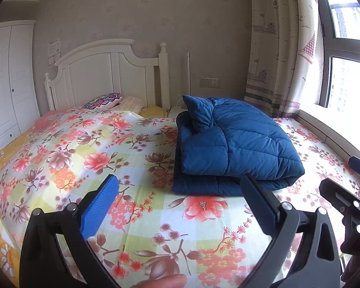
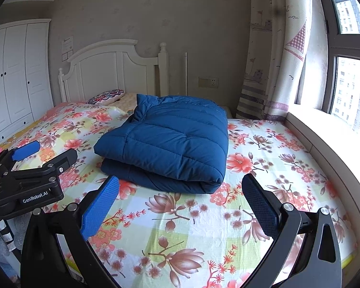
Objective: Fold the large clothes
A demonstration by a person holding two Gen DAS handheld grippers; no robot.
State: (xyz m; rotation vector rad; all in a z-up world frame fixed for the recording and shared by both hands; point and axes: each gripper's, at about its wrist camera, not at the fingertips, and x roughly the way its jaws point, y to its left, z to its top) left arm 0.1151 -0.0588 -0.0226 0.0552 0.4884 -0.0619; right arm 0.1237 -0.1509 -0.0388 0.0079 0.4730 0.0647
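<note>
The left tool [image 1: 177, 189] hangs with its jaws spread wide and nothing between them, low over the floral bedsheet [image 1: 88, 148]. Just ahead of it and a little to its right lies the blue quilted jacket [image 1: 232, 148], folded into a thick bundle on the bed, with one corner poking up at its far end. The right tool [image 2: 180, 189] is likewise spread wide and empty above the sheet, with the folded jacket directly ahead of it, apart from both fingers. Beyond the jacket stand the white headboard [image 1: 108, 72] and some pillows [image 1: 105, 102]; a patterned curtain [image 2: 276, 60] hangs to the right of the tools.
</note>
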